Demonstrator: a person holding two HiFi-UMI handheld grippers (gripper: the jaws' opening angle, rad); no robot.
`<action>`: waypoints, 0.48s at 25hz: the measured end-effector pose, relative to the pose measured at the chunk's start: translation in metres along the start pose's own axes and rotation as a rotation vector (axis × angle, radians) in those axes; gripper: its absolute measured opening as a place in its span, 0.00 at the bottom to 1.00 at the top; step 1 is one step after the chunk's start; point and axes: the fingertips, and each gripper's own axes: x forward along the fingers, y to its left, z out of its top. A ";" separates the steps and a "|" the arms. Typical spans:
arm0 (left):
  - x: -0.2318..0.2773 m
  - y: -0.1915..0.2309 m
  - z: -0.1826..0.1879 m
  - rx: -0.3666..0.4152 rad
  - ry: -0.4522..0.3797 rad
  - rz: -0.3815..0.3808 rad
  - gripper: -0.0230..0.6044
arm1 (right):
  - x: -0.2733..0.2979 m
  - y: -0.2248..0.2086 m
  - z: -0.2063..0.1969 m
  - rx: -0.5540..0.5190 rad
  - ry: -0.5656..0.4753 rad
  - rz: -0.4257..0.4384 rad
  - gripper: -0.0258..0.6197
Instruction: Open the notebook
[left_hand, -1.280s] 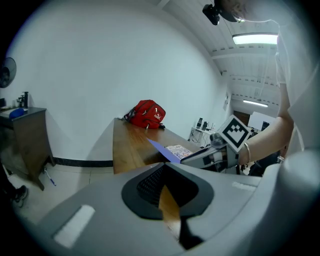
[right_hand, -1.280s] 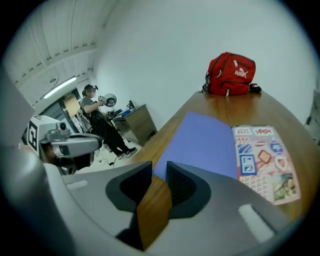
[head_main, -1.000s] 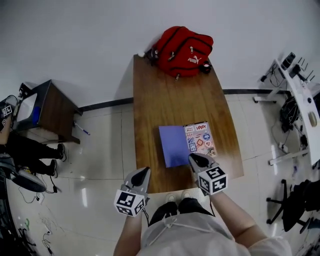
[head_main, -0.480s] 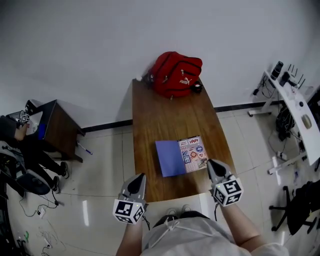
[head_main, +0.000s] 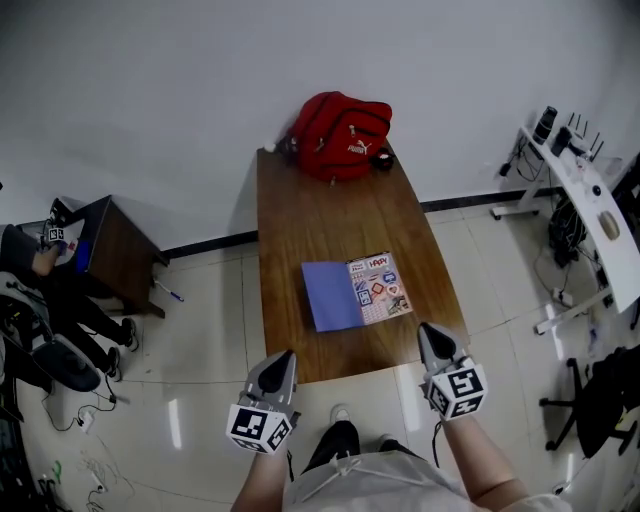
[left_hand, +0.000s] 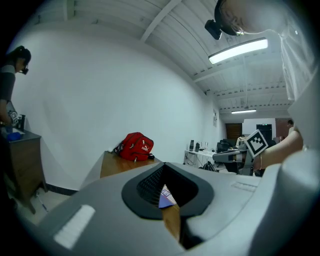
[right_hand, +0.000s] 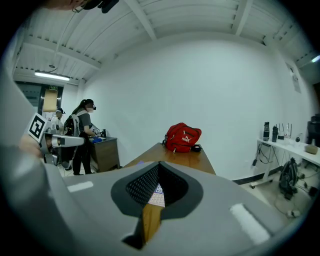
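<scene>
The notebook (head_main: 356, 290) lies open on the wooden table (head_main: 300, 200), its blue cover (head_main: 326, 296) flat to the left and a sticker-covered page (head_main: 381, 287) to the right. My left gripper (head_main: 284, 357) hovers off the table's near edge, left of the notebook, shut and holding nothing. My right gripper (head_main: 428, 331) sits by the near right corner of the table, also shut and empty. Neither touches the notebook. A sliver of the notebook (left_hand: 166, 197) shows through the left gripper's window, and its page (right_hand: 157, 195) through the right gripper's.
A red backpack (head_main: 340, 122) sits at the table's far end by the white wall. A dark cabinet (head_main: 112, 248) and a person (head_main: 40, 300) are at the left. A white desk (head_main: 585, 190) with cables and a chair (head_main: 600, 400) are at the right.
Both grippers have drawn back from the notebook toward me and past the table's near edge. The right gripper left the notebook's near right corner and its jaws closed.
</scene>
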 end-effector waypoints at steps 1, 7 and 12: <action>-0.005 -0.012 -0.001 0.004 0.000 -0.002 0.05 | -0.010 0.000 -0.003 -0.002 -0.002 0.003 0.05; -0.034 -0.095 -0.001 0.021 -0.035 0.025 0.05 | -0.085 -0.004 -0.005 0.009 -0.058 0.061 0.05; -0.069 -0.162 -0.009 0.023 -0.062 0.066 0.05 | -0.150 -0.004 -0.014 -0.005 -0.054 0.119 0.05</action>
